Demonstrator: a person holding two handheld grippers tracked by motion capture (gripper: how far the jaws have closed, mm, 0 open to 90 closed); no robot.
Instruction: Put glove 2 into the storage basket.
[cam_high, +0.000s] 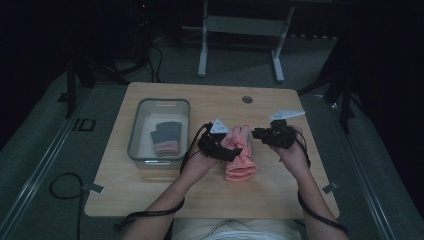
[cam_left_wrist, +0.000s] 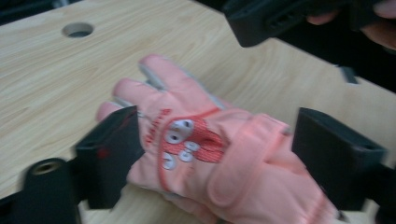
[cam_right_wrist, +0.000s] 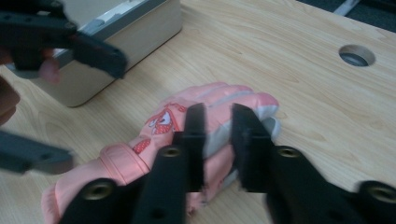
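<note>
Glove (cam_high: 240, 155) on table (cam_high: 150, 195), right of bin (cam_high: 135, 135); seemingly gloves (cam_high: 166, 137) inside.

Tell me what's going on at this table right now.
A person works two hand-held tools over a pink glove lying on the wooden table. The left claw is open and straddles the glove's back and cuff. The right claw is over the glove's finger end with its jaws nearly together; whether it pinches any fabric is unclear. To the left stands a clear bin that already holds a grey and pink glove.
</note>
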